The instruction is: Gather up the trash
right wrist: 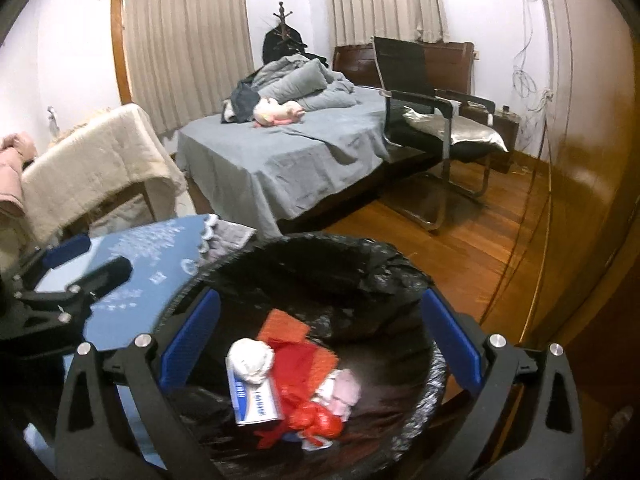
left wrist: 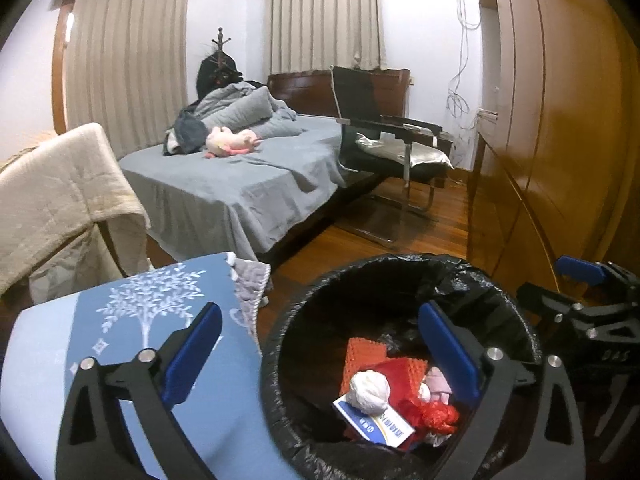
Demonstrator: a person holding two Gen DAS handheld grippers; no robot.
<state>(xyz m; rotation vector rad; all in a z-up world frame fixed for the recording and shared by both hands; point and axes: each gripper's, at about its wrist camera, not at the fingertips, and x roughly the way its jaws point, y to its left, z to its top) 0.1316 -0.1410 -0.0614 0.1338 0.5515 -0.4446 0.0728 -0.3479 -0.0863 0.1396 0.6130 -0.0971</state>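
From my left wrist, my left claw (left wrist: 320,350) stands wide apart and empty over the near rim of the black-lined bin (left wrist: 304,304); crumpled white paper (left wrist: 370,391), a red bag (left wrist: 434,416) and a small box (left wrist: 374,424) lie inside. From my right wrist, my right claw (right wrist: 320,338) gapes empty above the same bin, the trash resting at the bottom.
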